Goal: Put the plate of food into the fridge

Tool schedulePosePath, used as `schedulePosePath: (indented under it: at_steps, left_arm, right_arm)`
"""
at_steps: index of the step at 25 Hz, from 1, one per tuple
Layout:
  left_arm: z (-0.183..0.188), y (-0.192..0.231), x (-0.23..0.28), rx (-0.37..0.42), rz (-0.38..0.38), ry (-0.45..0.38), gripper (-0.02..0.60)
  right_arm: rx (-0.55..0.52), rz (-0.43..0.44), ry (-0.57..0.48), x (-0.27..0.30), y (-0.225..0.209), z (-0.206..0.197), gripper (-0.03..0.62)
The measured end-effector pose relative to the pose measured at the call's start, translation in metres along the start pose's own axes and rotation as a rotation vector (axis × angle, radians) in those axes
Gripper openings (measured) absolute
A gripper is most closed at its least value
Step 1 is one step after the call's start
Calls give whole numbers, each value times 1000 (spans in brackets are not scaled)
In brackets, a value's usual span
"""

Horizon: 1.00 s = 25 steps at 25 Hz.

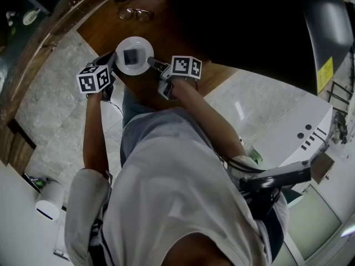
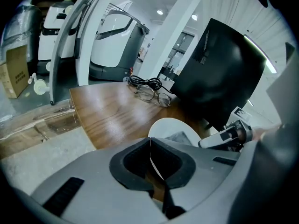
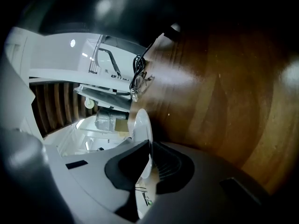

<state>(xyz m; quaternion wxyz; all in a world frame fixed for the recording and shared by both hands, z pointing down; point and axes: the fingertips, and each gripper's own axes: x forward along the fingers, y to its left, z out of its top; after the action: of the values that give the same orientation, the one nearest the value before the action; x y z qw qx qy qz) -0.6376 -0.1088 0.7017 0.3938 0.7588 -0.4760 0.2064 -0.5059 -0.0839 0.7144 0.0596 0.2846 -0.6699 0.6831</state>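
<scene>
Closest to me is the wearer's pale shirt (image 1: 177,204), filling the lower head view. Going left to right, my left gripper (image 1: 113,65) is clamped on the nine o'clock rim of the round white plate (image 1: 134,47), which carries a grey square of food (image 1: 132,57). My right gripper (image 1: 151,63) pinches the three o'clock rim, jaws narrow. The plate is over the near edge of the glossy brown wooden table (image 1: 177,37). Wire-rimmed spectacles (image 1: 136,14) lie beyond it at twelve o'clock. Pale marbled stone floor (image 1: 50,98) surrounds the table, and a white machine (image 1: 294,132) stands at four o'clock.
</scene>
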Motion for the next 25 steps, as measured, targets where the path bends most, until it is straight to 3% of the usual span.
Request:
schedulePosePath:
  at_steps: [4, 7, 13, 18, 25]
  left_arm:
    - [-2, -9, -6, 70, 53, -21, 18]
    - [-1, -8, -1, 53, 68, -40, 18]
    - [-17, -29, -12, 123, 76, -3, 18]
    - [-20, -26, -21, 55, 96, -56, 18]
    - [-48, -52, -25, 33, 116, -41, 18]
  right_arm:
    - [38, 90, -10, -10, 6, -7, 32]
    - [60, 155, -12, -11, 7, -7, 28]
    - [27, 209, 13, -21, 12, -15, 25]
    - [40, 211, 31, -18, 7, -17, 25]
    - [62, 238, 66, -46, -15, -33, 25]
